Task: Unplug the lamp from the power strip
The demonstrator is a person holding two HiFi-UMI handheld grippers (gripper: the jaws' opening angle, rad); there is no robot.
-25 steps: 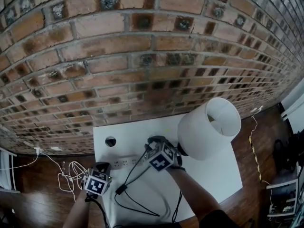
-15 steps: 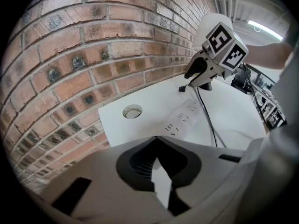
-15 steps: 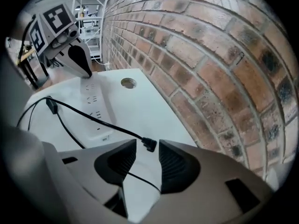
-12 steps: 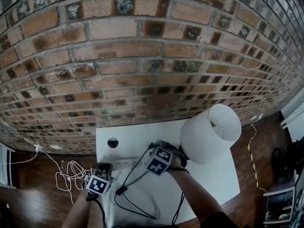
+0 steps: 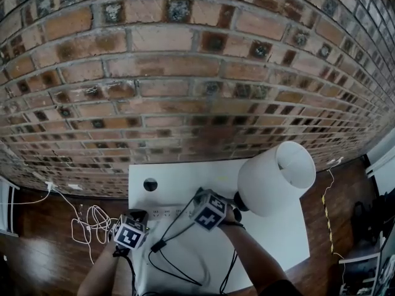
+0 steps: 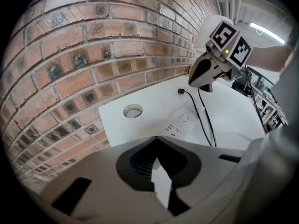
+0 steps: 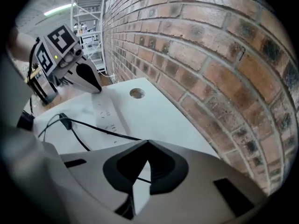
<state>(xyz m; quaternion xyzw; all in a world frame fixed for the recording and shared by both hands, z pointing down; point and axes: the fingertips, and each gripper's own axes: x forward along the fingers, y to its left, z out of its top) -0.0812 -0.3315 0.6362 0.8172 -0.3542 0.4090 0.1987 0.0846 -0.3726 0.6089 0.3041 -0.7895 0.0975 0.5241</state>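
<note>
lamp cord (image 7: 103, 130) between just-closed fingers (image 7: 163, 169) of right gripper (image 7: 146, 146)

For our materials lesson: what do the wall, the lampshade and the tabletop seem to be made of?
Wall: brick, rough, matt; mortar joints and mottled red-brown faces.
Lampshade: probably fabric or paper, matt white; plain smooth drum, so uncertain.
Tabletop: likely laminate or painted board, smooth white; flat, even surface with a round hole.

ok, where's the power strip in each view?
Head view: power strip lies on the white table, lower left of centre, just below the round cable hole.
Left gripper view: power strip near centre, right of the hole.
Right gripper view: power strip left of centre, below-left of the hole.
Shared landmark: the cable hole.
</note>
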